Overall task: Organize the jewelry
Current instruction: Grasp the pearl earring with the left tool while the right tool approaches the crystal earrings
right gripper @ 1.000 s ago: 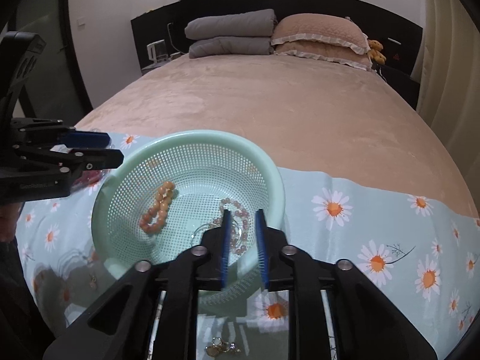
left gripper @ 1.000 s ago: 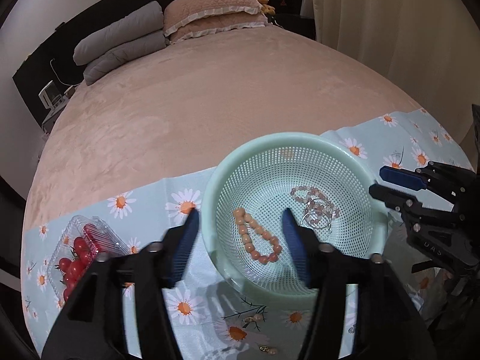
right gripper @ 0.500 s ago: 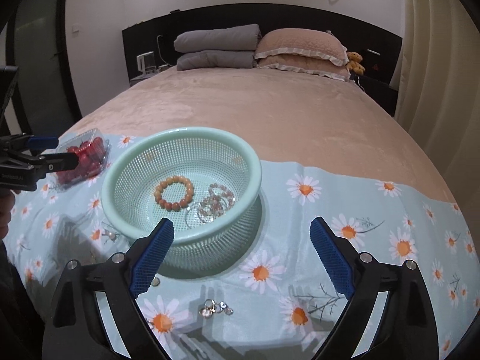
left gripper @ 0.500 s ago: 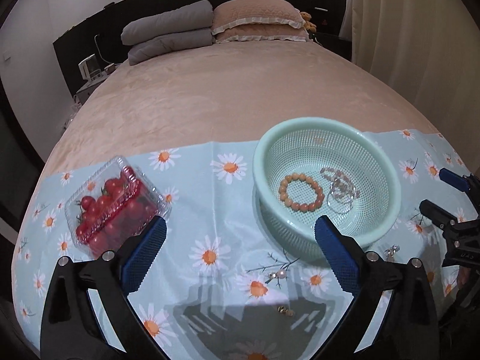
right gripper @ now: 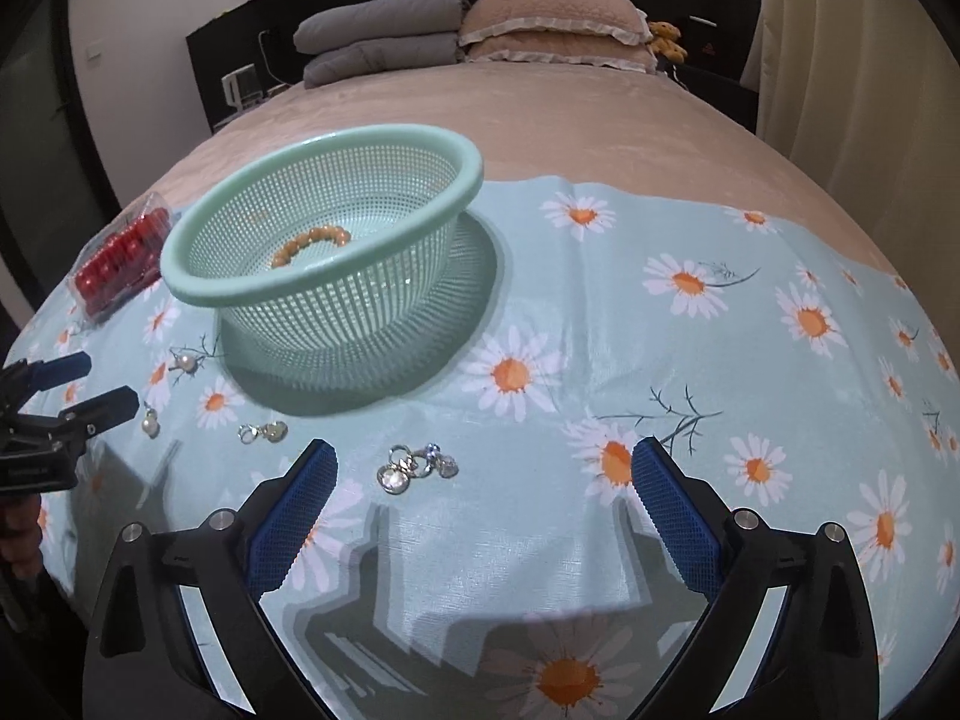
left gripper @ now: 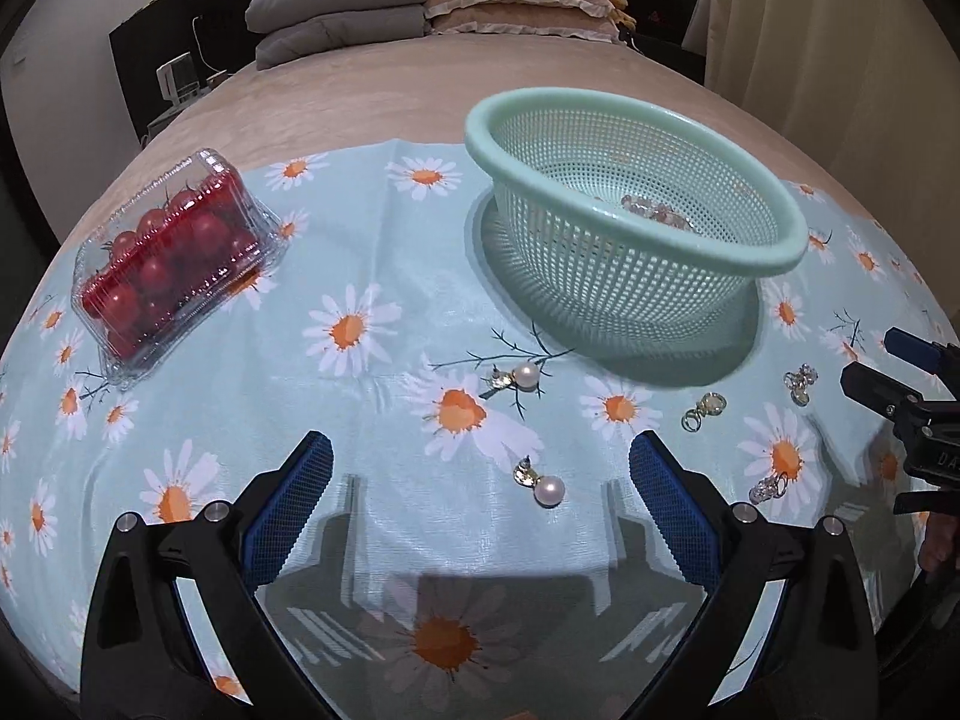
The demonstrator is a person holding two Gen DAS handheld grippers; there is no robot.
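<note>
Jewelry loose on a pale blue daisy-print cloth (left gripper: 390, 240) spread over the foot of a bed, most of it in front of a mint-green mesh colander (left gripper: 600, 282)

Inside the colander: an orange bead bracelet (right gripper: 312, 240) on the bottom, and a clear bead bracelet (left gripper: 654, 210), only partly visible over the rim

On the cloth, from the left wrist view:
- near pearl earring (left gripper: 549, 489) seen between the two blue pads, touching neither
- far pearl earring (left gripper: 528, 376) just beside the foot of the colander
- small crystal earring (left gripper: 702, 411) off to the right of both pearls
- another crystal piece (left gripper: 801, 381) further right, near the tips of the other tool
- small shiny piece (left gripper: 768, 486) near the right edge, too small to name

From the right wrist view, a tangle of crystal rings and earrings (right gripper: 417, 465) on the cloth between the pads, nearer the left one, apart from both

Left gripper (left gripper: 480, 444) tilted down over the cloth, jaws spread wide after just opening, gripping nothing

Right gripper (right gripper: 485, 450) likewise tilted down, jaws spread wide and just now opening further, gripping nothing

Clear plastic box of cherry tomatoes (left gripper: 174, 258) on the cloth, well to the left of the colander

Beyond the cloth, a tan bedspread (right gripper: 540, 120), grey and tan pillows stacked at the headboard, and a small teddy bear (right gripper: 663, 36) beside them
</note>
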